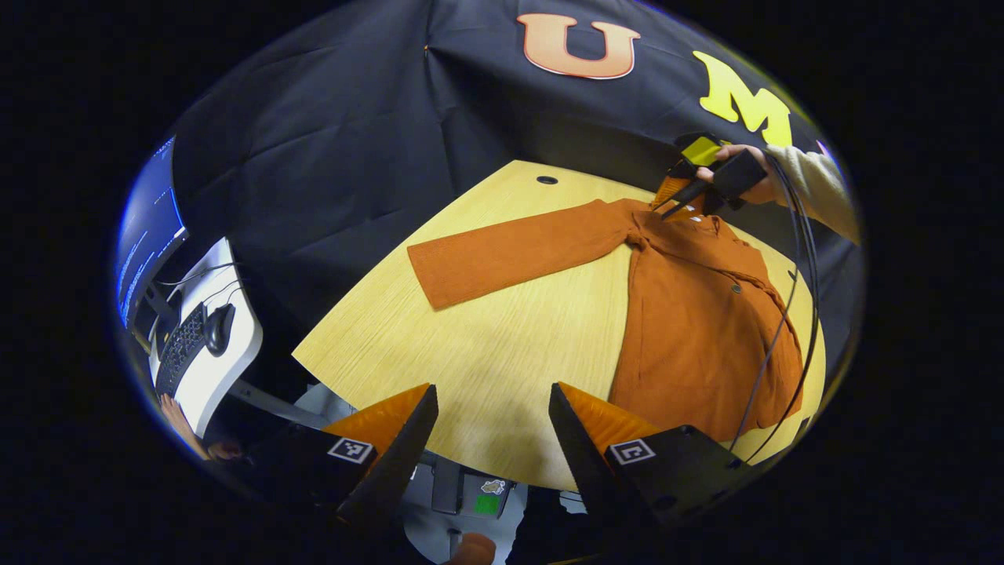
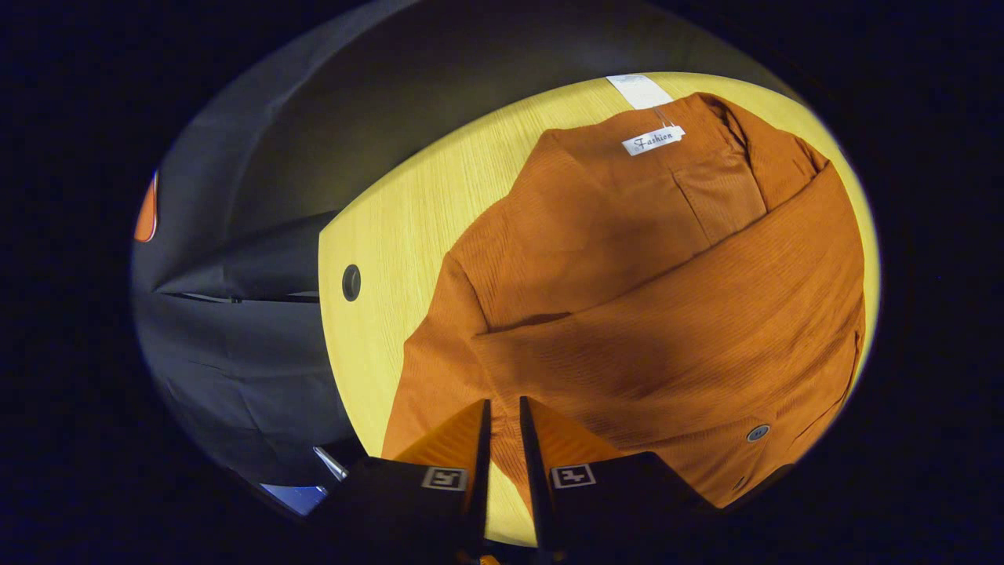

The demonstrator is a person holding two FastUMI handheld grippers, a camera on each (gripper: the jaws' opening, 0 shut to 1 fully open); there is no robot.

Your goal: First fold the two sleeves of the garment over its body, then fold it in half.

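The rust garment (image 1: pixel 698 329) lies flat on the desk (image 1: pixel 486 353), one sleeve (image 1: pixel 510 255) stretched toward 9 o'clock. Soft, light, limp cloth; best pinched at the cuff. Left tool (image 1: pixel 492 428) gapes wide, empty. Right tool (image 2: pixel 500 439) is nearly closed at the shoulder, its grip uncertain.

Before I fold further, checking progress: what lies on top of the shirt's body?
One sleeve lies folded across the orange shirt, hiding the body beneath. The other sleeve rests spread on the wooden table.
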